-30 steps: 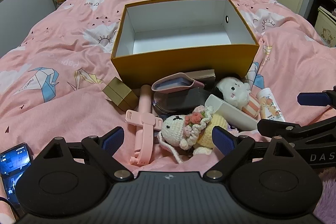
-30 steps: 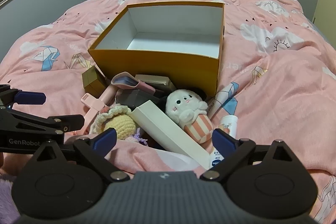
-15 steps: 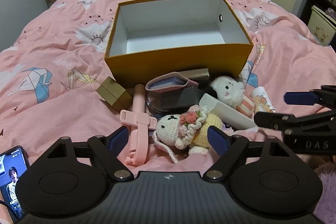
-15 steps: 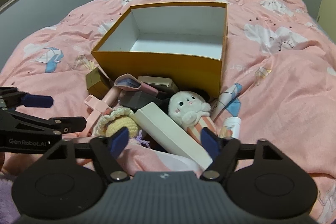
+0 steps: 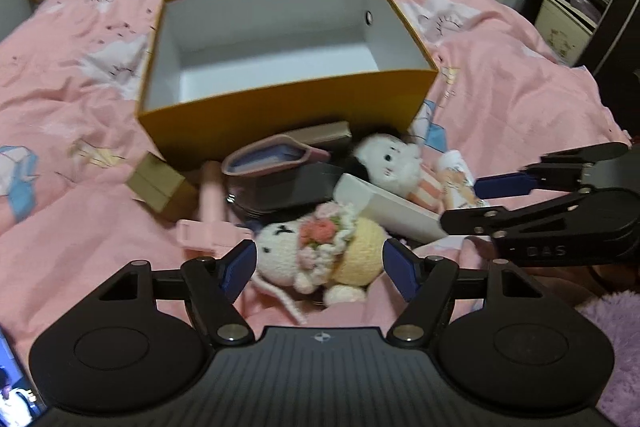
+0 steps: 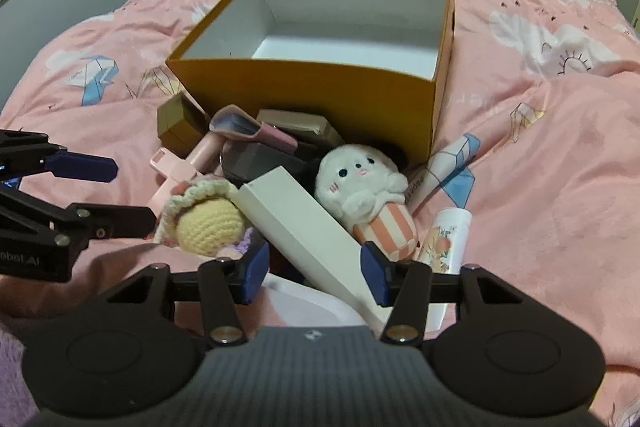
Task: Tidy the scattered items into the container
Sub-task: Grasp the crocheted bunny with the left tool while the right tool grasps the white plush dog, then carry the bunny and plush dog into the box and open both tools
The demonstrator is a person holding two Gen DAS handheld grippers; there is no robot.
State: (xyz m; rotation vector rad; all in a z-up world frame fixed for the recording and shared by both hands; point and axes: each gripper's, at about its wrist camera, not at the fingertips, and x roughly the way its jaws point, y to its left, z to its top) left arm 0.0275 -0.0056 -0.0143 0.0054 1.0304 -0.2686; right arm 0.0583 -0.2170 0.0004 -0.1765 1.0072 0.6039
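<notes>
Your bed (image 5: 500, 99) wears a pink cover, and the big yellow box (image 5: 280, 115) sits on it with its top open and nothing inside. All the small things lie in a heap just in front of the box. The long white box (image 6: 296, 223) lies slanted in front of the yellow box, touching the white plush toy (image 6: 360, 183). Your right tool (image 6: 314, 273) is closing around the near end of the long white box, but its blue pads are not pressing on it. The yarn doll (image 5: 320, 251) lies in front of the yellow box too, at the near edge of the heap. Your left tool (image 5: 320, 267) is closing around the doll, with its pads just beside it and not squeezing.
</notes>
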